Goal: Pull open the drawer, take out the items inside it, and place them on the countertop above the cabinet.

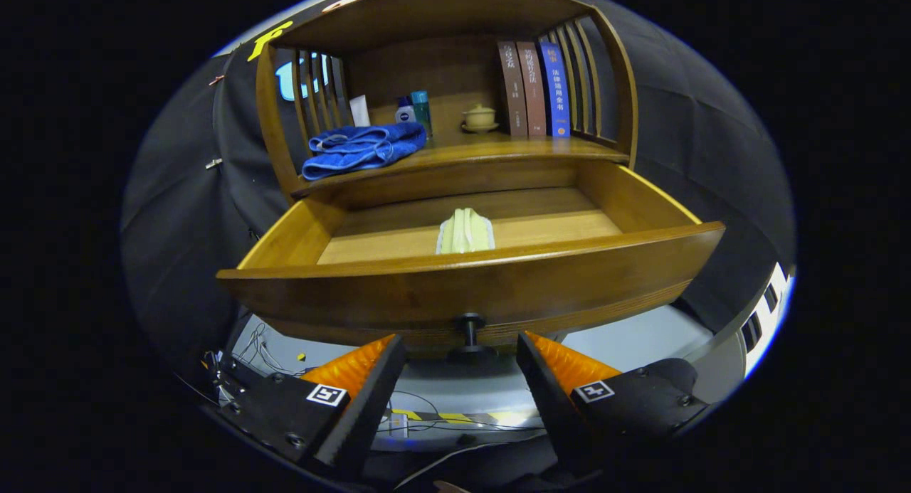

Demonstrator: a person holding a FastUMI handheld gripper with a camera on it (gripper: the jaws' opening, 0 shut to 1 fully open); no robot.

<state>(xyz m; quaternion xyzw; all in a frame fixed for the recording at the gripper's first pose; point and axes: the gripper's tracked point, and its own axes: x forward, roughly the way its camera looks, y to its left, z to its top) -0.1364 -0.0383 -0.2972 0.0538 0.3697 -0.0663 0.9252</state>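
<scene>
Gripper (461,351) released, its fingers spread to either side of the drawer knob (470,334) without touching it. Drawer (470,287) stands pulled open. Inside, a folded pale cloth (465,231) lies on the drawer floor near the front wall, middle. On the counter (498,150) above: a blue towel (361,149), two small bottles (414,112), a lidded cup (479,117), three upright books (534,89).

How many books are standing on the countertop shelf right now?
3, upright side by side at the right end of the wooden countertop, beyond the open gripper: dark brown book, reddish-brown book, blue book outermost. None seems hidden.
</scene>
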